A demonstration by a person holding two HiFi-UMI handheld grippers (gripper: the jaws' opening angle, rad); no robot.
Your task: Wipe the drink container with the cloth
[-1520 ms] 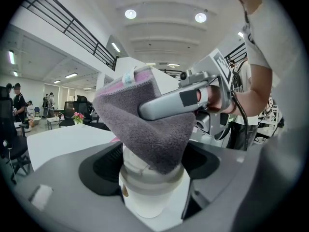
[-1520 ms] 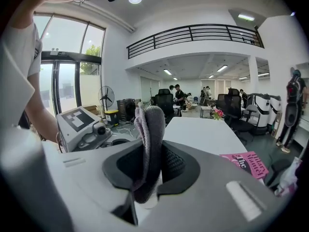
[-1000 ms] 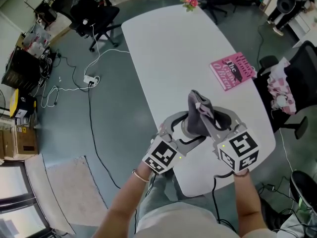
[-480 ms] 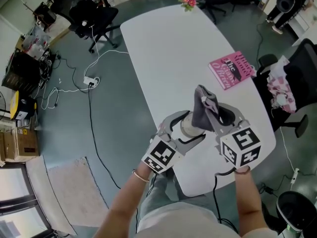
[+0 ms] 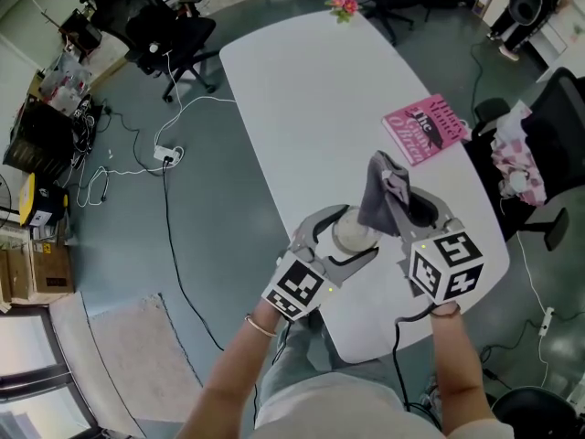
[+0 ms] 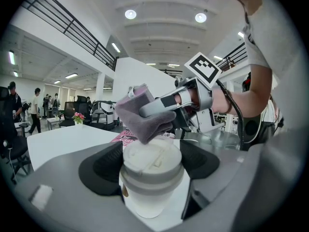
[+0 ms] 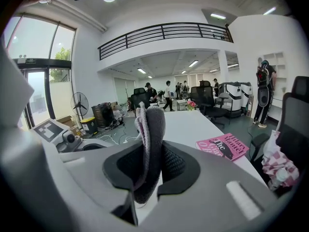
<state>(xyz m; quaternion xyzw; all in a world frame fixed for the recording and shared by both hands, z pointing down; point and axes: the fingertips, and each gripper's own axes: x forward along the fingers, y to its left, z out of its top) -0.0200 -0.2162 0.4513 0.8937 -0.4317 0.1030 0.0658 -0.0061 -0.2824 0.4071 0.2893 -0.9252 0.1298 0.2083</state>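
White oval table (image 5: 302, 99) is standing in an open office with a grey floor. Black chairs and loose cables are lying off its left side. People are standing far back in the room. Pink book (image 5: 428, 128) is lying flat near the table's right edge. Small bunch of pink flowers (image 5: 345, 5) is sitting at the far end.

Left gripper (image 6: 150, 164) is clamping the cup (image 6: 150, 180). Its two black pads are pressing on opposite sides of the cup, just under the lid. Cup is white with a white plastic lid. It is standing upright over the table's near end. Cannot tell whether its base is resting on the table or hanging just above it.

Right gripper (image 7: 150, 168) is pinching the cloth (image 7: 149, 137). Its jaws are squeezing a bunched fold, and the rest is sticking up past the fingertips. Cloth is grey, with a paler lilac edge showing along one side.

Left gripper view: right gripper is pointing in from the right, above the cup. Lower bulge of the cloth is touching the far rim of the lid. Near part of the lid is showing bare.

Head view: both grippers are sitting close together at the near end, well apart from the book. Cloth is rising just right of the cup and overlapping the lid's edge.
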